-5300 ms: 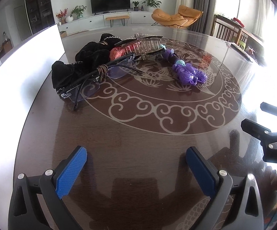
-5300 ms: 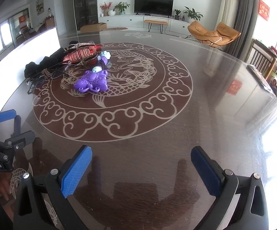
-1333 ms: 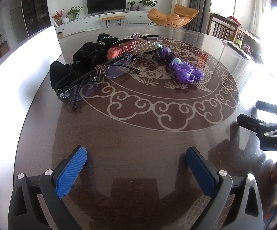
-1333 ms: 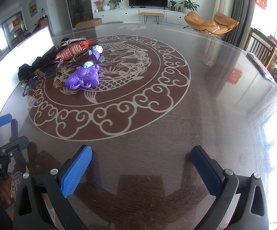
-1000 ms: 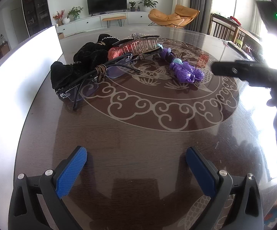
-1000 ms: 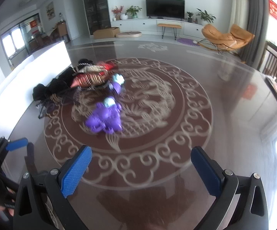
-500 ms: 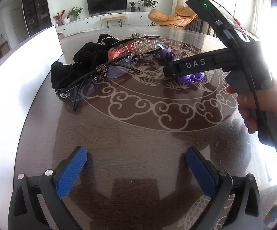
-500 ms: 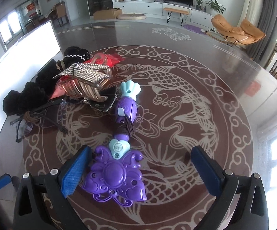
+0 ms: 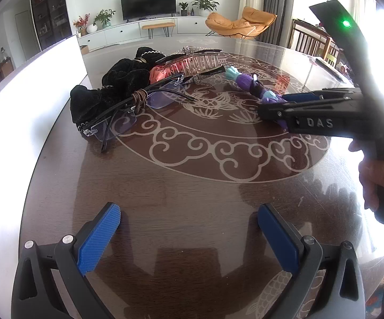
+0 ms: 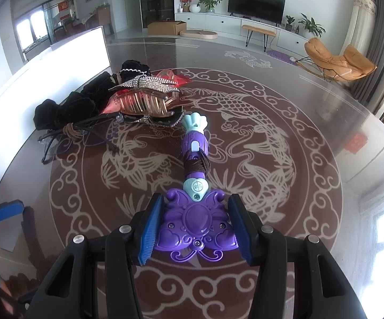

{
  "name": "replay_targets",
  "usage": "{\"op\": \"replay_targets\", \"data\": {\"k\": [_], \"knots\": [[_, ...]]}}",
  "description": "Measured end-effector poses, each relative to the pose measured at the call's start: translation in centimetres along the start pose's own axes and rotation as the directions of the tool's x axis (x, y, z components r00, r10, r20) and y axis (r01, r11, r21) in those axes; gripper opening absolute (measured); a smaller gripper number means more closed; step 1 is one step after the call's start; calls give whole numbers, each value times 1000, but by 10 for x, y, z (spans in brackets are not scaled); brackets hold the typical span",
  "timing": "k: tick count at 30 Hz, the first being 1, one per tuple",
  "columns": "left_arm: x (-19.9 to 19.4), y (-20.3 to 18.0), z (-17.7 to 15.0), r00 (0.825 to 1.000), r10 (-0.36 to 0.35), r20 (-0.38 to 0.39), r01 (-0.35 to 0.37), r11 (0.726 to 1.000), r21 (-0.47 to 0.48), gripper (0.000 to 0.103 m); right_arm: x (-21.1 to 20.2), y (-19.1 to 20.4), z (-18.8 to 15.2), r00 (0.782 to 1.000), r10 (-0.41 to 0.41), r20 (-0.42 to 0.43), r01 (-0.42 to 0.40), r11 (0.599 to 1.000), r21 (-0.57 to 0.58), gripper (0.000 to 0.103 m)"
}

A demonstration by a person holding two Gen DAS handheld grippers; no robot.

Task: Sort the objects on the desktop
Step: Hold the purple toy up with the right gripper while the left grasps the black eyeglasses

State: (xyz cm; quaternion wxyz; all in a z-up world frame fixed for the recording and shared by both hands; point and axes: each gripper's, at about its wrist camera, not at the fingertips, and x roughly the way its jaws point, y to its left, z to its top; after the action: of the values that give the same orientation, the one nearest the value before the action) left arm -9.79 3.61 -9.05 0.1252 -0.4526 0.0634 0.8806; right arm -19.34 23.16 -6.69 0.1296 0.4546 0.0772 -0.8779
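Note:
A purple toy wand [image 10: 194, 146] with a flower-shaped head lies on the dark patterned table [image 9: 192, 186], a brown hair tie wound round its handle. My right gripper [image 10: 195, 230] is down over that head. Its jaws are closing, and both blue pads touch the head's sides. In the left wrist view the right gripper [image 9: 271, 107] reaches in from the right and covers most of the wand [image 9: 245, 81]. My left gripper [image 9: 188, 210] stands open over bare table, nothing between its fingers. Behind lie rimless glasses [image 9: 128, 111], a black velvet scrunchie [image 9: 104, 93] and a rhinestone claw clip [image 9: 194, 61].
A white panel [image 9: 32, 79] borders the table's left side. A person's hand [image 9: 378, 180] holds the right gripper's handle at the right edge. A red item [image 10: 170, 75] lies under the claw clip. Wooden chairs [image 9: 311, 45] stand past the far right rim.
The right gripper moved forward and down over the wand's flower head, and its jaws narrowed from wide open to touching the head. The left gripper stayed still and open.

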Motion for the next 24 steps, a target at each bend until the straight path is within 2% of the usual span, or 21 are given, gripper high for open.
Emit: {"op": "replay_targets", "data": {"k": [7,13,17,24], "knots": [[0,0,0,1000,0,0,0,1000,0,103,-37,-9,-53,1000,3,1,-3,1000,-8,51],[0,0,0,1000,0,0,0,1000,0,103,-68,-19,-99,999,-30,28,30,1000,4,53],[0,-1,0,1000,5,1,-5,1000,1,103,-70,-25,-105,999,-35,29,34,998,46,75],[-1,-1,-2,1000,12,1,-12,1000,-7,103,-71,-27,-104,998,-50,42,47,997,62,78]]}}
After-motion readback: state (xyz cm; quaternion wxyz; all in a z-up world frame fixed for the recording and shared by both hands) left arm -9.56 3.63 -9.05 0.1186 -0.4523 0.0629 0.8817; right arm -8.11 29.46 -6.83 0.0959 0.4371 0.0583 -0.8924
